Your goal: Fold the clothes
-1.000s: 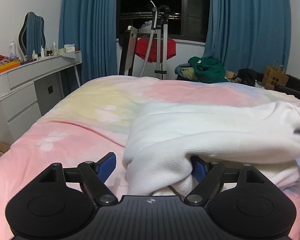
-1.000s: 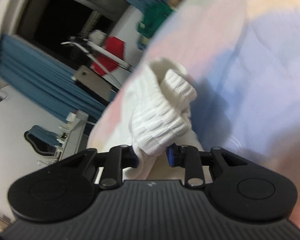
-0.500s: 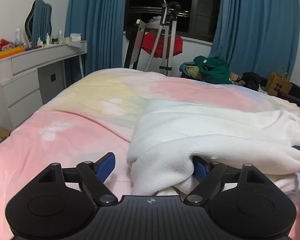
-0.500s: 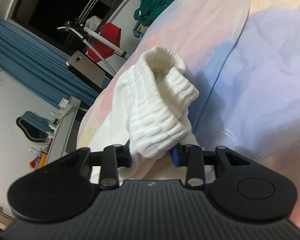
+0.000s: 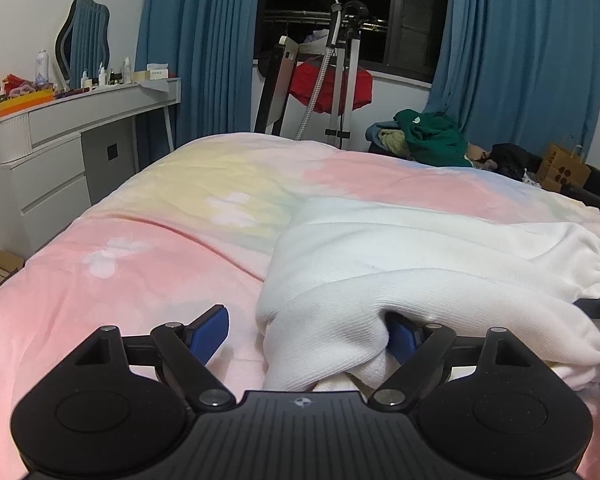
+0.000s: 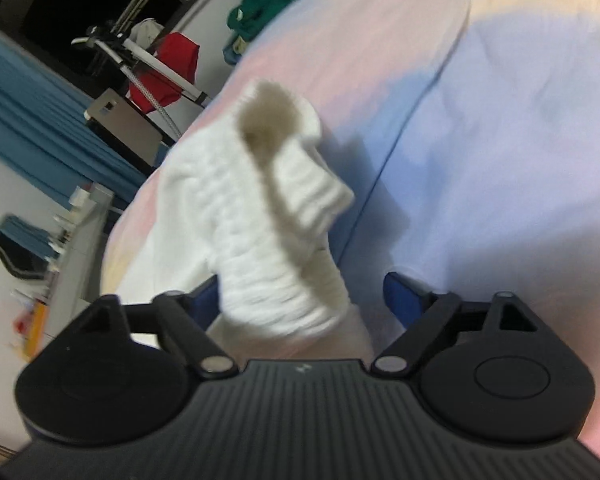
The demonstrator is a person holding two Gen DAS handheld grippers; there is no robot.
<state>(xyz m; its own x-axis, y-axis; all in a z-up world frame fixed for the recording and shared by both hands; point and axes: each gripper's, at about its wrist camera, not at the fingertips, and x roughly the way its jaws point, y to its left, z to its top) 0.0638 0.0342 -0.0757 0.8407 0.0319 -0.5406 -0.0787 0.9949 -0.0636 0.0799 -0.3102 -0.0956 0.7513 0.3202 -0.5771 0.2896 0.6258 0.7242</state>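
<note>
the white knit garment (image 5: 400,280) is seen lying in a thick fold on the pastel bedspread (image 5: 160,240), toward the near right part of the bed. the left gripper (image 5: 306,334) is held wide open; its right blue finger is tucked under a fold of the cloth, the left one stands clear over bare bedspread, so nothing is pinched. on the other side, the right gripper (image 6: 300,296) has just been opened: the ribbed cuff (image 6: 284,184) is between the spread fingers, brushing the left one, with a clear gap to the right one, so it is no longer gripped.

risk is judged as follows: with the cuff released while it stands up bunched, it may slump sideways and the fold may be undone. the left finger lodged under the cloth could drag the layer along if it is pulled back carelessly, and the stack would be skewed. the soft bedspread could also be caught and rucked beneath.

against the earlier frames, the cuff was clamped tightly by the right fingers and is now let go; the right view is blurred and the cuff is seen lower and nearer. on the left, little is changed: same wide spread, same fold over the right finger.
</note>
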